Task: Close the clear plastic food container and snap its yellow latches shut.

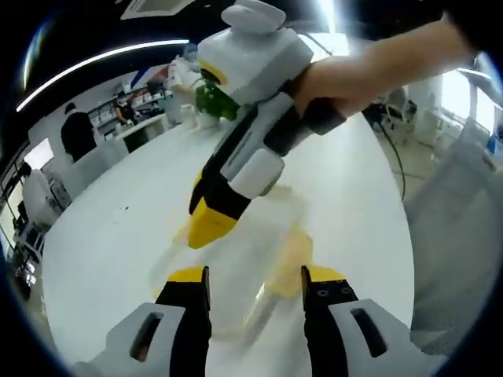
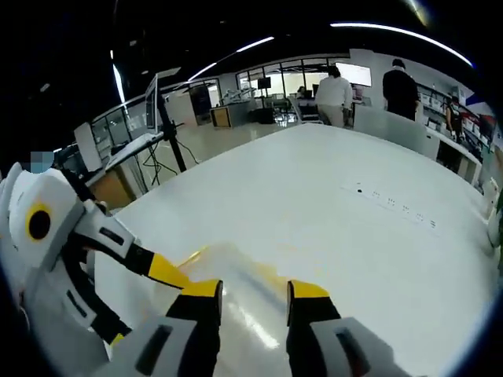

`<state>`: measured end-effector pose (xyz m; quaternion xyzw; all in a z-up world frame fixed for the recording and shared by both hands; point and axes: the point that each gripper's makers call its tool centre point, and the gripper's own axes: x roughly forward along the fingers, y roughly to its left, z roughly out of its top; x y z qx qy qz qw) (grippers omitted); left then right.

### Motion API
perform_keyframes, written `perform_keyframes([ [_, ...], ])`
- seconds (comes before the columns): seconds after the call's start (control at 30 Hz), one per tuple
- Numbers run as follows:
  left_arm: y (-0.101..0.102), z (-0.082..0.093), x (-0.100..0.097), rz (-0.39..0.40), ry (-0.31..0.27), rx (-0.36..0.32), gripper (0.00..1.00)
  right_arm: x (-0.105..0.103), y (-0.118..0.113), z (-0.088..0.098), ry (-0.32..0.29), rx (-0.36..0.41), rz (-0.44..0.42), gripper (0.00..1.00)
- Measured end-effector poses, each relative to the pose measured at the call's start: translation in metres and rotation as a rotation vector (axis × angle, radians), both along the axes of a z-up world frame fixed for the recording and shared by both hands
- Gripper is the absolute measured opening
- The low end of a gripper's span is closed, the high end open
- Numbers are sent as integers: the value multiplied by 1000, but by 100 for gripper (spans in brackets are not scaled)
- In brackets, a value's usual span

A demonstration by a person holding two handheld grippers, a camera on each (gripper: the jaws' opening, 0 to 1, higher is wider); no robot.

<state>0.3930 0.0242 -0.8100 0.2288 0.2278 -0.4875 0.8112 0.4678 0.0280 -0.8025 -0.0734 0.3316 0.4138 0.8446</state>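
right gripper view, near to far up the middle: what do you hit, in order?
Right gripper, jaws apart → clear plastic food container, blurred, with a yellow latch beside the jaws → bare white table → two people standing at the far end.

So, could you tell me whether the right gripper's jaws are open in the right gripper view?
Yes, the right gripper shows a clear gap between its yellow-tipped jaws above the container.

An open-plan office or lab: long white table, glass partitions, ceiling strip lights.
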Motion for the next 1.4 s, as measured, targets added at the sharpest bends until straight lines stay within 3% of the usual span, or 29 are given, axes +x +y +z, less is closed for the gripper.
perform_keyframes([
  [0.2, 3, -6, 7, -50, -141, 138, 41, 0, 4, -8, 40, -80, 140, 37],
  [0.3, 1, -8, 6, -46, -135, 126, 41, -2, 3, -13, 44, -189, 282, 38],
  [0.33, 1, -8, 7, -47, -142, 124, 41, -3, 5, -13, 92, -183, 286, 38],
  [0.4, 1, -8, 8, -37, -139, 118, 41, -1, 7, -14, 130, -184, 315, 38],
  [0.7, 0, -8, 11, -4, -119, 130, 40, 0, 8, -17, 222, -213, 390, 37],
  [0.93, -1, -9, 14, 15, -91, 143, 38, 0, 6, -21, 337, -280, 459, 34],
  [1.13, -2, -10, 16, 34, -68, 170, 37, -1, 7, -23, 403, -280, 498, 33],
  [1.3, -2, -12, 16, 71, -99, 167, 36, -1, 7, -24, 446, -294, 520, 32],
  [1.4, 0, -15, 13, 85, -151, 185, 36, -7, 5, -27, 487, -308, 545, 32],
])
